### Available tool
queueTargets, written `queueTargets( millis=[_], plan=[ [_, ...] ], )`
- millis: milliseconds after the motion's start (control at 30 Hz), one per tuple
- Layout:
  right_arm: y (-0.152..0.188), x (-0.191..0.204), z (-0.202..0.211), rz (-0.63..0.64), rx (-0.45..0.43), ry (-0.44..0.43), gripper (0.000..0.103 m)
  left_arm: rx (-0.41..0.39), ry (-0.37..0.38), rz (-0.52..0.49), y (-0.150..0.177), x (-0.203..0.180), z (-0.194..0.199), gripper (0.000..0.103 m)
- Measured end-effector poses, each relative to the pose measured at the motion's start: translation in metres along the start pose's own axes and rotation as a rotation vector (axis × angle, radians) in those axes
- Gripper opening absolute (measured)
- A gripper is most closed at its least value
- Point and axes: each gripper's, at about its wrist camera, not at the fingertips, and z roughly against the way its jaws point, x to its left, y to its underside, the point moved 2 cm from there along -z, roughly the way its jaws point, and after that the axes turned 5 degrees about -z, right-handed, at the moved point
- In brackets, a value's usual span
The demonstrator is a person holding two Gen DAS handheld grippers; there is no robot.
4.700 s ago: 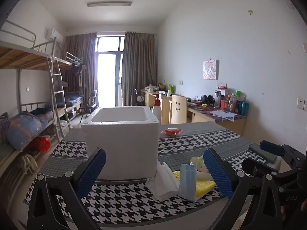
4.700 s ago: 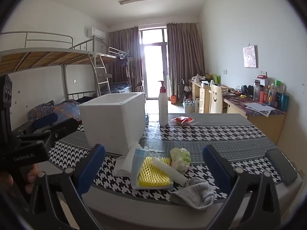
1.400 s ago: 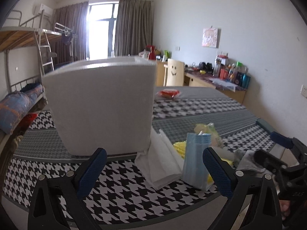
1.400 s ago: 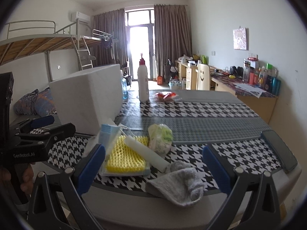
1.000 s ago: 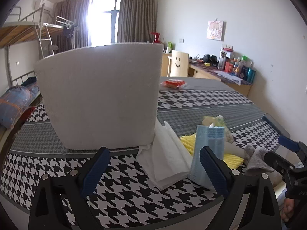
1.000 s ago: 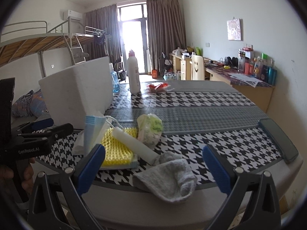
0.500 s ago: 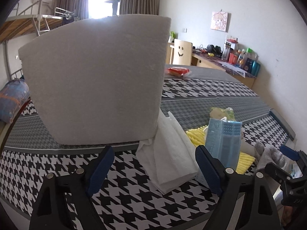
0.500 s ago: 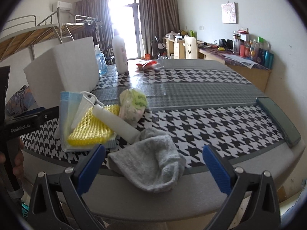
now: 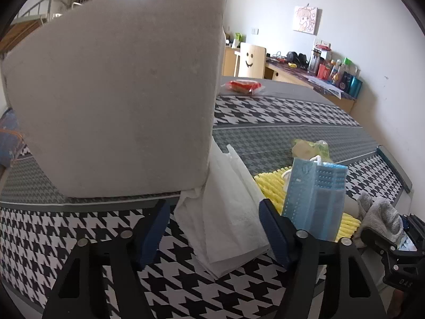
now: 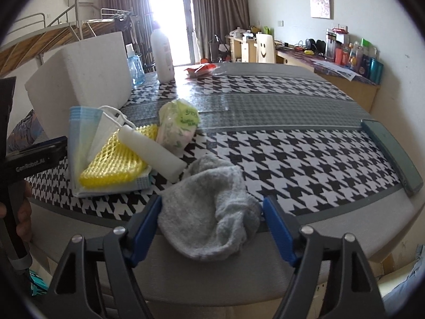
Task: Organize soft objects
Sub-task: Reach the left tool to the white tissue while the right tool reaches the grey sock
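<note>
Both tools have come much closer to the soft things than they were a few seconds back, and both have dipped down toward the tabletop (image 10: 305,111). The white foam box (image 9: 114,90) used to look small and you could see into its open top; now its side fills most of the left wrist view. The grey cloth (image 10: 209,207) used to lie far ahead of the right tool (image 10: 212,218); now it sits right between the blue pads.

The right tool's jaws were wide and are closing now, with the grey cloth between them. The pads look like they are just at its edges, not squeezing it yet. The left tool (image 9: 213,228) is closing too, with the folded white tissue (image 9: 228,212) between its pads; they do not press on it yet either.

The job has hardly started. Nothing has been lifted. All the soft things lie in a heap on the tabletop just beside the foam box: the blue face masks (image 10: 82,133), the yellow sponge (image 10: 114,164), the white foam roll (image 10: 151,154), the little green tissue pack (image 10: 178,125), the white tissue and the grey cloth. I guess they should go into the box, but I cannot see inside it from here. Every piece is left to be picked up and put away.
</note>
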Motion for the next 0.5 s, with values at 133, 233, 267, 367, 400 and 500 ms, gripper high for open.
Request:
queueTargets(
  millis=[133, 233, 267, 367, 400, 500],
  plan=[
    [0.001, 0.000, 0.001, 0.013, 0.000, 0.006, 0.078, 0.030, 0.005, -0.001, -0.004, -0.008, -0.012, 0.065],
    [0.001, -0.001, 0.002, 0.011, -0.001, 0.011, 0.075, 0.050, 0.005, -0.008, -0.004, -0.010, -0.018, 0.058],
    [0.000, -0.002, 0.002, 0.009, -0.001, 0.013, 0.074, 0.054, -0.003, -0.014, -0.004, -0.011, -0.019, 0.056],
    [0.001, -0.003, 0.003, 0.003, -0.001, 0.026, 0.068, 0.057, -0.019, -0.026, -0.005, -0.014, -0.023, 0.050],
    [0.001, -0.003, 0.004, 0.002, -0.001, 0.025, 0.066, 0.057, -0.023, -0.030, -0.005, -0.015, -0.024, 0.047],
    [0.000, -0.001, 0.003, 0.010, 0.001, 0.022, 0.060, 0.060, -0.047, -0.039, -0.007, -0.017, -0.027, 0.026]
  ],
)
